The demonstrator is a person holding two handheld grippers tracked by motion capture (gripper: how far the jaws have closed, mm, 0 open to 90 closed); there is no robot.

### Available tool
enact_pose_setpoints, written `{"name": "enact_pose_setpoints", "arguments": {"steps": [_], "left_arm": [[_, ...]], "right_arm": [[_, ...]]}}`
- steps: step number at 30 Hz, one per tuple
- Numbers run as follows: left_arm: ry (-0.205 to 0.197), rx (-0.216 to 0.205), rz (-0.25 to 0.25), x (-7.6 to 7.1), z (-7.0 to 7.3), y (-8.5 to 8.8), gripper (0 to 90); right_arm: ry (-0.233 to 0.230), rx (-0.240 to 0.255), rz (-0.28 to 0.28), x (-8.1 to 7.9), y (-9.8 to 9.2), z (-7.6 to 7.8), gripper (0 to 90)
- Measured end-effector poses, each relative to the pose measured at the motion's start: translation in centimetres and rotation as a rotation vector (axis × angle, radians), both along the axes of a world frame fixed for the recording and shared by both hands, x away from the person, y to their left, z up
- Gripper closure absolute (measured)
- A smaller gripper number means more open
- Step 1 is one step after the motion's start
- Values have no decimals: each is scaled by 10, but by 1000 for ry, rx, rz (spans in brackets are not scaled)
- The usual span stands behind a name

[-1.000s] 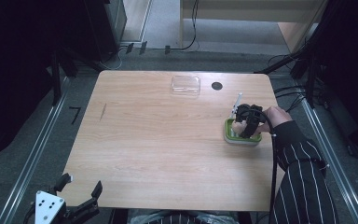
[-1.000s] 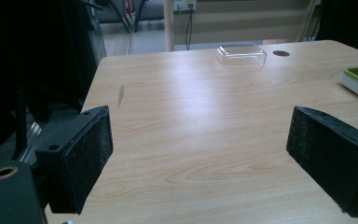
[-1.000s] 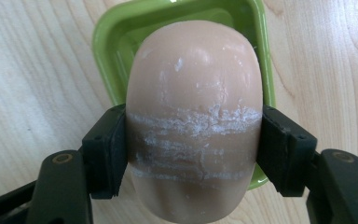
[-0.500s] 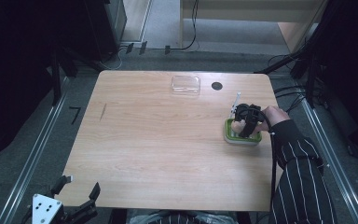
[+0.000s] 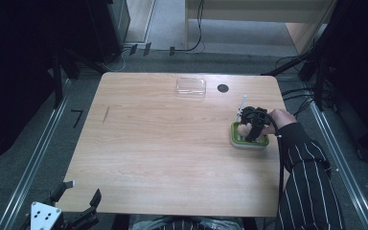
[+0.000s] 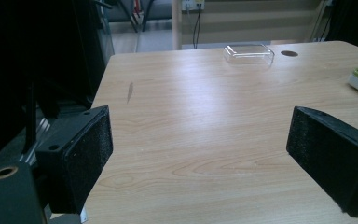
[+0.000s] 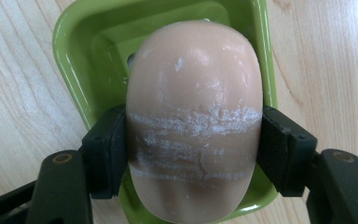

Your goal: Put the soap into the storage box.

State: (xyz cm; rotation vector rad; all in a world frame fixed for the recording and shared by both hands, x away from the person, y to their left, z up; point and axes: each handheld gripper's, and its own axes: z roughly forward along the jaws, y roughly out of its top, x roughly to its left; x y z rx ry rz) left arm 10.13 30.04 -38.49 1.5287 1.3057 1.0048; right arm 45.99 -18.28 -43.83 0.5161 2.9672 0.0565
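Right gripper view showed the right gripper clamped across the middle of a beige soap bar, pads pressed on both long sides, bar over the green soap dish. Gripping across the narrow width probably kept the slippery bar from sliding; white scuff lines crossed it at pad height. In the high view the dish sat near the table's right edge, clear lid set well apart at the far edge, likely to keep access free. Left gripper idle at the near edge, jaws wide, holding nothing. No readable brand, label or writing anywhere.
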Motion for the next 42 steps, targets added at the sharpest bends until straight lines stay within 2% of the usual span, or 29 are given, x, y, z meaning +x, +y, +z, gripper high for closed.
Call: {"name": "enact_pose_setpoints", "arguments": {"steps": [4,18,42], "left_arm": [[0,2,1,0,0,0,72],[-1,2,1,-1,0,0,72],[0,2,-2,0,0,0,72]], "right_arm": [[5,-1,-11,0,1,-2,337],[6,-11,6,1,0,-7,335],[15,12,-5,2,-3,-8,326]]}}
